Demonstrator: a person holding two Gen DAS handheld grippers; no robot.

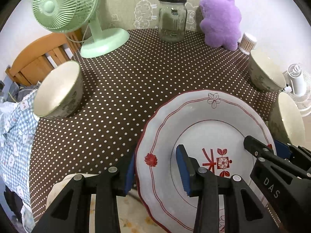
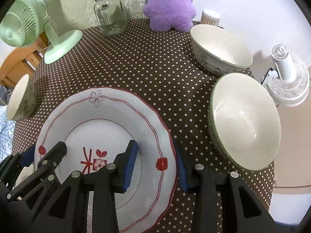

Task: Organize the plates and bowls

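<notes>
A white plate with red trim is held between both grippers above the dotted tablecloth. My left gripper straddles its left rim, one blue pad under the rim and one on top; it shows at lower left in the right wrist view. My right gripper straddles the right rim the same way; it shows in the left wrist view. Three cream bowls stand around: one at left, two at right. Another plate lies below, partly hidden.
A green fan, a glass jar, a purple plush and a cup of toothpicks line the table's far edge. A white fan stands off the right edge. A wooden chair is at left.
</notes>
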